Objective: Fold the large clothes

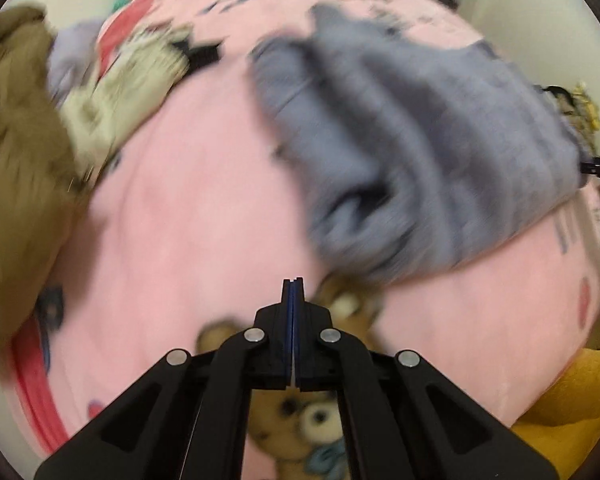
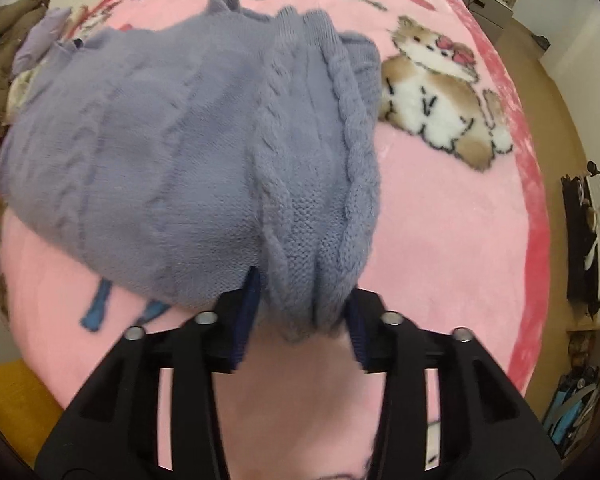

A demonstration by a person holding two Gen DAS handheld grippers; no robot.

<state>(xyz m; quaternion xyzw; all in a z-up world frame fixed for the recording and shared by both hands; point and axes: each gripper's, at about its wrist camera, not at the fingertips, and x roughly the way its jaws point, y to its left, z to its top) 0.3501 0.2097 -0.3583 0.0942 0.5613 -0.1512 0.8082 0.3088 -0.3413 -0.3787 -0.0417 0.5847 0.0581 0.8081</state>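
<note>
Lavender-grey cable knit: we see one sweater [image 2: 188, 152] lying bunched on the pink blanket [image 2: 440, 240] that covers the bed, its twisted cable ribs running toward our right claw [image 2: 300, 312]. A thick fold of its hem sits between that claw's blue pads [image 2: 248, 312], which stand partly apart; whether they press the wool we cannot tell. In the left view the same sweater [image 1: 412, 152] is blurred and lies well ahead of our left claw [image 1: 293, 292], whose two fingers are closed flat together with nothing between them, over bare blanket [image 1: 188, 220]. The blanket carries printed cartoon animals, one brown-and-white with red bows [image 2: 440, 96]. At the bed's far left edge we count one brown coat [image 1: 16, 152] and a pale crumpled garment [image 1: 120, 92] beside it
</note>
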